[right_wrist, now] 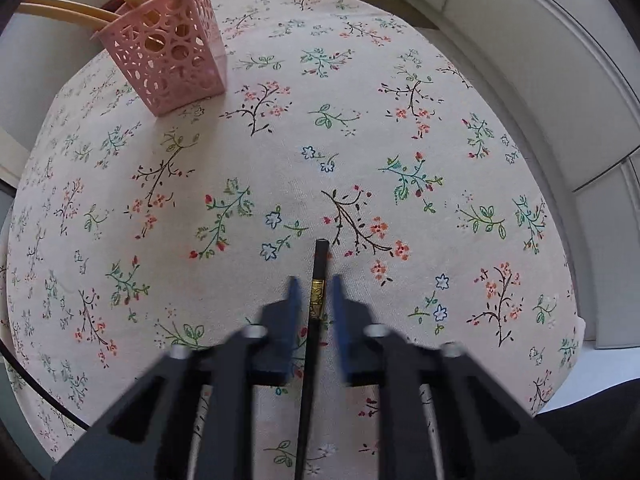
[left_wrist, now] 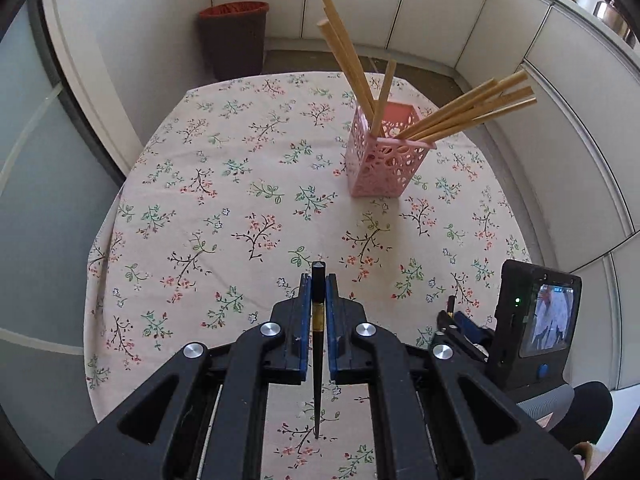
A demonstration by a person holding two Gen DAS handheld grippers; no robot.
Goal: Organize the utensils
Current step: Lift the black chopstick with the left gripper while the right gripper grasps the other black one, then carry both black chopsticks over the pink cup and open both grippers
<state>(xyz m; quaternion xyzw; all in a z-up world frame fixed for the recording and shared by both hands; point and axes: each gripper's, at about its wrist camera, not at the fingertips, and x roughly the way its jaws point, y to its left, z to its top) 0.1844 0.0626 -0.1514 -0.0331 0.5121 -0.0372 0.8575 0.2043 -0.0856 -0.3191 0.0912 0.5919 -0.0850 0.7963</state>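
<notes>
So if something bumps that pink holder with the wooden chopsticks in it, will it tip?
Probably fairly easily. The pink holder is tall, narrow and perforated, so likely light, and the wooden chopsticks lean far beyond its rim.

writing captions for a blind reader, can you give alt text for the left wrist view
The left tongs are shut on a black chopstick above a floral tablecloth. Farther back stands a pink perforated holder with wooden chopsticks fanning out; the right tongs show at the lower right.
</notes>
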